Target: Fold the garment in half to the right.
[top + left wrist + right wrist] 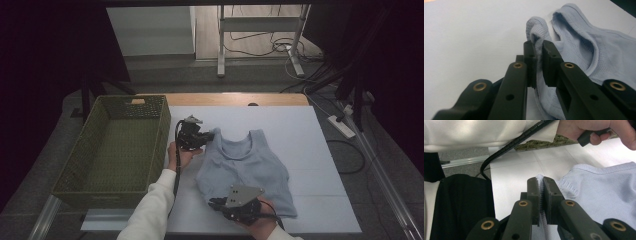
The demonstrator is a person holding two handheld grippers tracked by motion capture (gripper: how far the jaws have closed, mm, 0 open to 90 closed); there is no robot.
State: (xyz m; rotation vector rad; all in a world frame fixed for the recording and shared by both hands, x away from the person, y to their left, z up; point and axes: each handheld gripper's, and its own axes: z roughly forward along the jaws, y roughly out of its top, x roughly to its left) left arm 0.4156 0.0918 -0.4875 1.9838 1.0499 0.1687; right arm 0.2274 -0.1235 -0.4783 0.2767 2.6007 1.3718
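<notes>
Pale blue ribbed knit: one sleeveless tank top [245,167], lying mostly flat on the white table sheet [300,130], neckline toward the far edge, hem toward the person. Left gripper [207,137], held in the person's left hand [181,156], clamps the top's left shoulder strap [536,32]; in the left gripper view the strap loops up and passes between the two black jaws, which stand almost together with only the fabric between them, the strap lifted slightly off the sheet. Right gripper [216,202], grey three-cornered plate on top, rests at the near left corner of the garment; in the right gripper view its jaws are pressed tight on a thin fold of the hem [540,195]. Woven green basket [120,145], rectangular, stands just beside the sheet on the left, near the left hand. White sleeve [150,210] covers the left forearm; black cables trail from both grippers. Wooden table edge [235,98] runs beyond the sheet.
</notes>
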